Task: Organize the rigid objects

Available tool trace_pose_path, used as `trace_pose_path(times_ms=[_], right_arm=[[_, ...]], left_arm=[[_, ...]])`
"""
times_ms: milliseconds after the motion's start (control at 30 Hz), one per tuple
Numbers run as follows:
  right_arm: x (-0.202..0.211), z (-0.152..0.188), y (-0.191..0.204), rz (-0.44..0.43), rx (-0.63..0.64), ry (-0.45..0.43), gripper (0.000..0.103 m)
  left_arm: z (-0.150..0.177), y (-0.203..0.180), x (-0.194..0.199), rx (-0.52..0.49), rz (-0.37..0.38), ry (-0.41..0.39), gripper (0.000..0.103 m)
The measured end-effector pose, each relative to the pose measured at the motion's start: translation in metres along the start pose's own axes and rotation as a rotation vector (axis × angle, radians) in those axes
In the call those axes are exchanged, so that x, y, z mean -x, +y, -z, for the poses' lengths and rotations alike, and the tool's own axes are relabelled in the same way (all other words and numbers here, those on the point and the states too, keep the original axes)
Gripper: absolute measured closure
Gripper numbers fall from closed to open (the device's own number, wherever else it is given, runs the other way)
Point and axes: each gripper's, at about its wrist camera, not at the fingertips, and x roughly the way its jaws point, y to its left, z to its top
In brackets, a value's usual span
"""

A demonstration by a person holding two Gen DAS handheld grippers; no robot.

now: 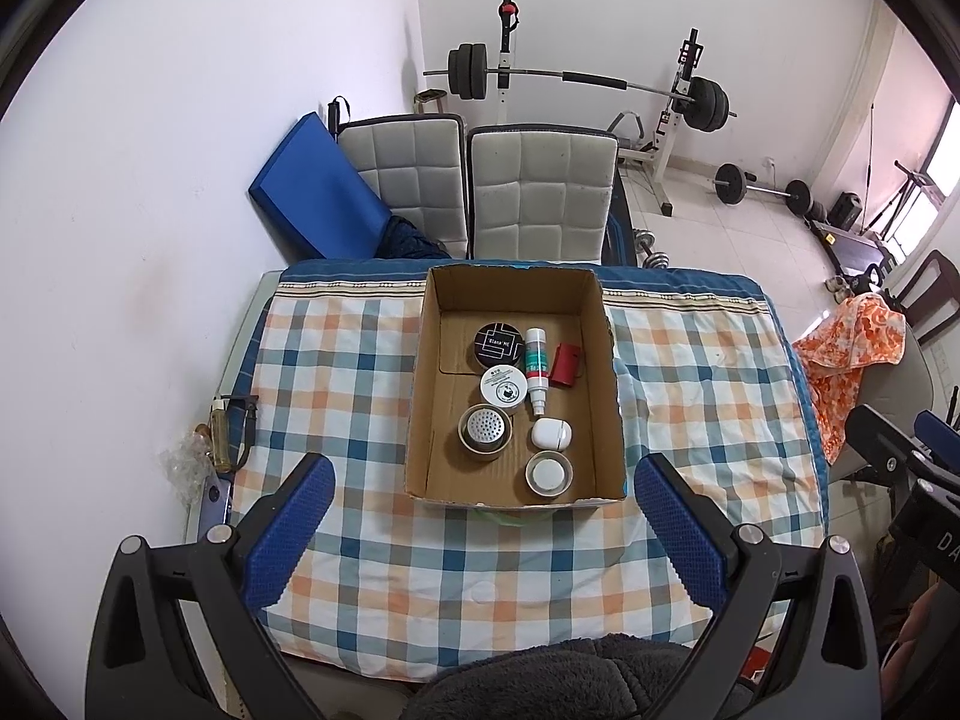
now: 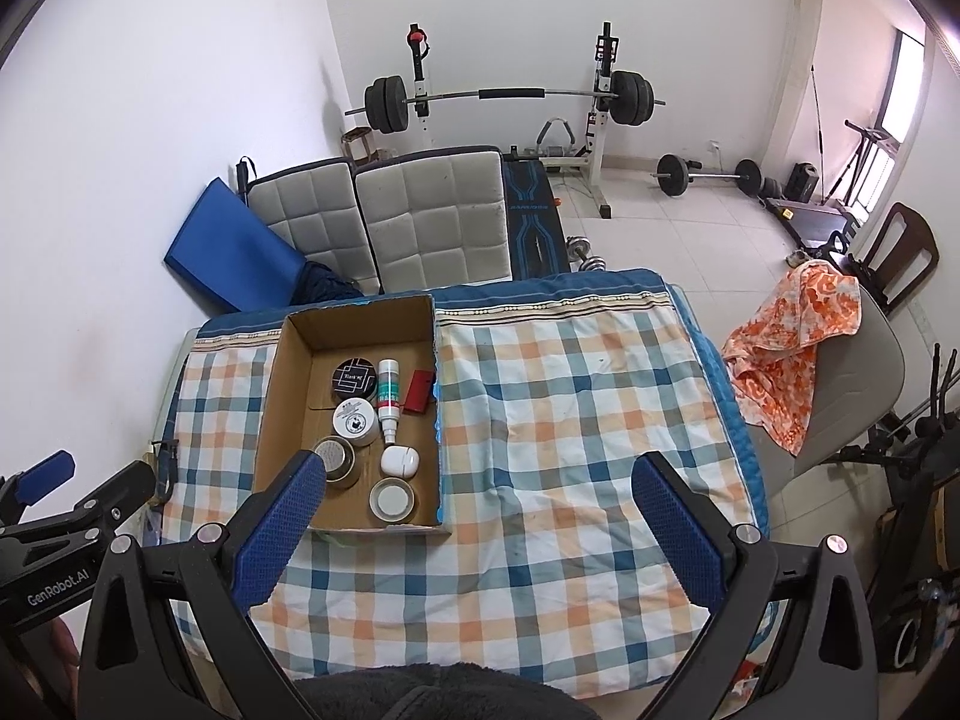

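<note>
Dark fleece sleeve (image 1: 558,678) lies nearest the lens, below both tools. Left gripper (image 1: 483,534) is spread wide and empty, held back from the near wall of the cardboard box (image 1: 606,396); right gripper (image 2: 474,531) is likewise spread and empty, to the right of the box over bare checked cloth (image 2: 570,480). Inside the box: black tin (image 1: 498,343), spray bottle (image 1: 536,372) lying flat, red case (image 1: 567,364), white jar (image 1: 504,389), metal strainer (image 1: 485,429), white capsule (image 1: 551,433), tape roll (image 1: 549,474). Nothing loose shows outside it, so sorting appears complete; tools seem parked clear.
</note>
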Motion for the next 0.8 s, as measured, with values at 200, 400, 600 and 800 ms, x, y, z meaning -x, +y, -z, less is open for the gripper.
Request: trace_pose_path(times_ms=[200,400,600,800], right_arm=[[-0.0012,-0.0032,0.0036,0.002,-0.01,0.003,0.0],[-0.0018,-0.0035,0.0042,0.007,-0.013,0.002,0.0],[-0.0022,0.0003,0.0061,-0.003,-0.018,0.014,0.0],[-0.0044,0.0045,0.0075,-0.001,-0.019,0.027,0.0]], left_arm=[[0.0005,0.0002,0.0,0.0,-0.001,-0.004,0.0],[0.0028,0.0036,-0.0004,0.013,-0.003,-0.004,0.0],[0.0053,0.0049,-0.0017,0.012,-0.004,0.009,0.0],[0.0056,0.0043,-0.001,0.013,-0.002,0.001,0.001]])
